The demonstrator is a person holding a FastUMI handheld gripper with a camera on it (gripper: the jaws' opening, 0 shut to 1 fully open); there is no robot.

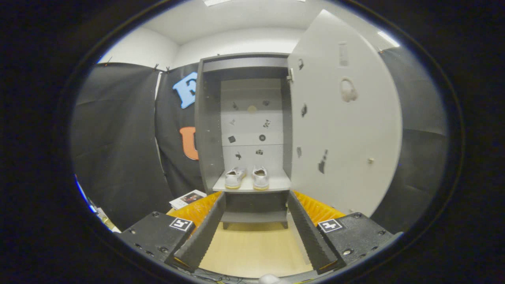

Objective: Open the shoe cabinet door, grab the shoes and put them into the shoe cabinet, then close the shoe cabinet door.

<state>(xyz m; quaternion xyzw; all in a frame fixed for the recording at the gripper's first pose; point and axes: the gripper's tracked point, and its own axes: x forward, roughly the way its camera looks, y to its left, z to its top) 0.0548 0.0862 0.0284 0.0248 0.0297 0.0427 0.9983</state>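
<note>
Door (347,118) of the tall grey shoe cabinet (207,118), pale and swung open, stands upper right beyond the wide, empty tongs (254,252); white shoes (246,177) already shelved.

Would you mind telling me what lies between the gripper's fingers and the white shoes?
Bare pale wooden floor and the grey cabinet's lower shelf, in the gripper view.

Black cloth walls (118,138), pale wooden floor (252,248), white ceiling (236,19) above.

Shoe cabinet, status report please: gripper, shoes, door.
Gripper open, holding nothing. Both shoes on the cabinet shelf, beyond the fingers. Door wide open, not yet closed.
</note>
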